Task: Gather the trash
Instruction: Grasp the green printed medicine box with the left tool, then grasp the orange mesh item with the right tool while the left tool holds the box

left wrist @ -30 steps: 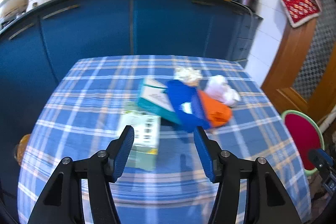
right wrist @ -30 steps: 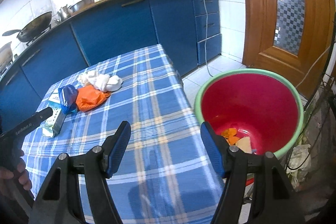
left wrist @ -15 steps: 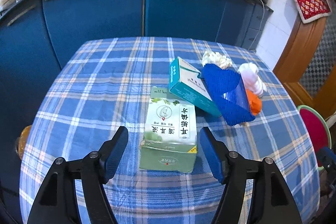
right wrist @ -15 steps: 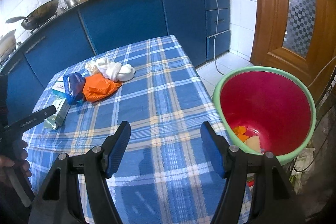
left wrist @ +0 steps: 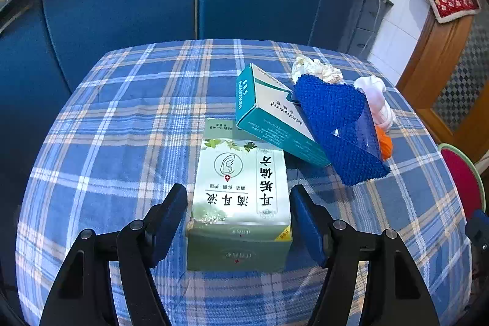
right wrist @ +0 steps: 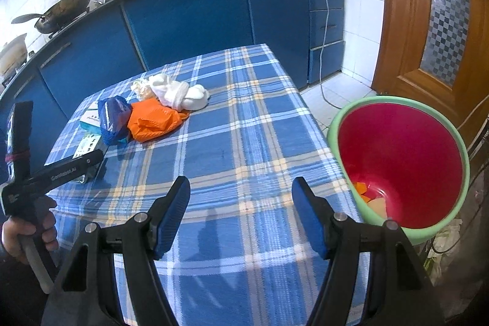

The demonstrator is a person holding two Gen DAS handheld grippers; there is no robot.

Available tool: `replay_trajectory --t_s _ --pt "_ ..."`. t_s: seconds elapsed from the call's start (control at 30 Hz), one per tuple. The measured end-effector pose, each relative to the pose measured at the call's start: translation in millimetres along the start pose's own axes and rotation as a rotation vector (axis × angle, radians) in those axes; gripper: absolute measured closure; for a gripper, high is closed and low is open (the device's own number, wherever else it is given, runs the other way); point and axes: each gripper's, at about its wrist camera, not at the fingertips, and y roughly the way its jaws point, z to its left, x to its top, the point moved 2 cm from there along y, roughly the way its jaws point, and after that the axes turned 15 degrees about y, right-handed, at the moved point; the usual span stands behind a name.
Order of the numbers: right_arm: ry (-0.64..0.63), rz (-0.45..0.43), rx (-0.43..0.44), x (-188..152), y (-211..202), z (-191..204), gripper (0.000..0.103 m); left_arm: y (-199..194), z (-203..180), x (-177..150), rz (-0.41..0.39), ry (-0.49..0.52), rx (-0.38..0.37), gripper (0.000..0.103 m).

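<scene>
A green-and-white medicine box lies flat on the blue checked tablecloth. My left gripper straddles the box's near end. Its jaws are closing, with a thin gap still showing at each pad. Behind it a teal box leans on a blue mesh wrapper, with crumpled cream paper, a white wad and an orange bag. My right gripper hovers open over bare cloth, nothing between its fingers. The red bin with a green rim stands right of the table.
Blue kitchen cabinets run behind the table, with a wok and pots on the counter. A wooden door is at the right, and a cable hangs down the cabinets. A hand holds the left gripper's handle.
The left gripper came down and forward until the green box sits between its fingers, which opened wider on the way. The right gripper drifted slightly; the bin now sits further right in its view.
</scene>
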Motion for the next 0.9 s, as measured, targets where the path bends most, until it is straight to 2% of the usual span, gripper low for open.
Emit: replay_trajectory --t_s 0.03,0.3,0.67,0.9 --pt "-0.004 0.003 0.002 -0.3 1.0 2.4 0.033 0.5 -0.2 0.3 0.0 0.005 0.003 0.043" --pt "-0.042 0.021 0.025 -1.0 10.8 25.8 0.033 -4.7 4.4 -3.4 -0.015 0.007 0.015 0.044" --pt "-0.104 0.04 0.095 -2.0 21.5 69.5 0.033 -37.4 43.0 -23.8 -0.063 -0.109 0.062 0.044" --pt "-0.159 0.063 0.163 -7.8 30.9 108.7 0.033 -46.1 57.7 -33.2 -0.077 -0.148 0.071 0.044"
